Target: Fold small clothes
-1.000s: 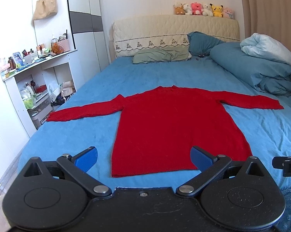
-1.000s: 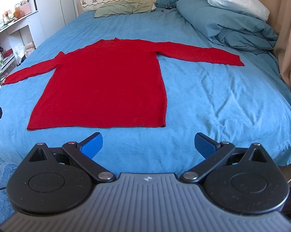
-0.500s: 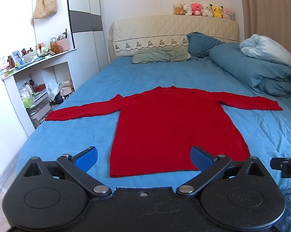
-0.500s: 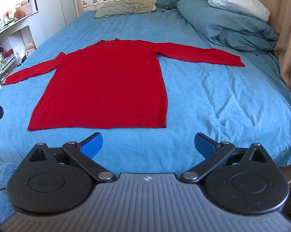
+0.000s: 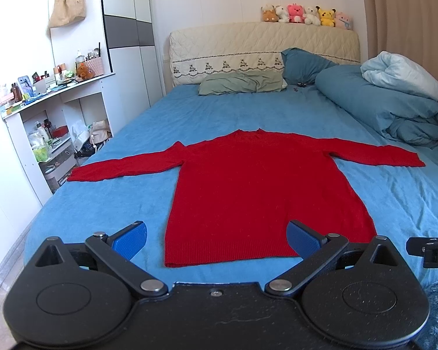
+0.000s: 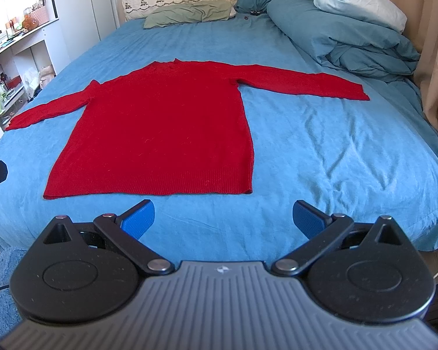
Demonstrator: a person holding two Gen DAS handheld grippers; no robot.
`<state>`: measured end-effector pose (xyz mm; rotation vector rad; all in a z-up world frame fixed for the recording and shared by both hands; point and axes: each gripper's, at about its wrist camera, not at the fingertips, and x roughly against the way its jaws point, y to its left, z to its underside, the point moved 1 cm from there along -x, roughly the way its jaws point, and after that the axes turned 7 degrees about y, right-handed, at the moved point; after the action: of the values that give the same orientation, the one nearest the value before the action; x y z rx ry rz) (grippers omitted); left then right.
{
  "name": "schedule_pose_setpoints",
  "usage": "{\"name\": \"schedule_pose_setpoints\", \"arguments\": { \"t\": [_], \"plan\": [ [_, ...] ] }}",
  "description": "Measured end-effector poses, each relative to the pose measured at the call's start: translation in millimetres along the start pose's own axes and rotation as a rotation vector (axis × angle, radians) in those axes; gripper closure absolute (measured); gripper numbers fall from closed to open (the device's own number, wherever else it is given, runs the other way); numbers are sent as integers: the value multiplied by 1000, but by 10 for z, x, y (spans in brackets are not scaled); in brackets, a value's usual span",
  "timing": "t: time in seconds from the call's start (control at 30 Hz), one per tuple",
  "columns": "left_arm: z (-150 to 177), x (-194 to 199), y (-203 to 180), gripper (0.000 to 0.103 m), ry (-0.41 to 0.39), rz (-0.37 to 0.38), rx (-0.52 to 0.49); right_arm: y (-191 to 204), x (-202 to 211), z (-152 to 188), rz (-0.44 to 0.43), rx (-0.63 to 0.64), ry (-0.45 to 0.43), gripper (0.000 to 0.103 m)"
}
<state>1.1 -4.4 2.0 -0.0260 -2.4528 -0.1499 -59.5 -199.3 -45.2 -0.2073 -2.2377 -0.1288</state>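
Red sweater (image 5: 259, 192) lies flat on the blue bedspread (image 5: 207, 110), both sleeves stretched out to left and right, hem toward the near edge. Left gripper (image 5: 216, 237) hangs just short of the hem, its blue fingers spread wide and holding nothing. Right gripper (image 6: 223, 217) waits near the hem's right corner, likewise spread apart and empty.
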Motion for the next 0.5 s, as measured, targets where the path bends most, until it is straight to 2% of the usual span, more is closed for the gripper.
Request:
{"name": "schedule_pose_setpoints", "arguments": {
  "t": [0.5],
  "plan": [
    [6, 0, 25, 0, -4, 4, 12, 52, 17, 15, -9, 6, -1, 0]
  ]
}}
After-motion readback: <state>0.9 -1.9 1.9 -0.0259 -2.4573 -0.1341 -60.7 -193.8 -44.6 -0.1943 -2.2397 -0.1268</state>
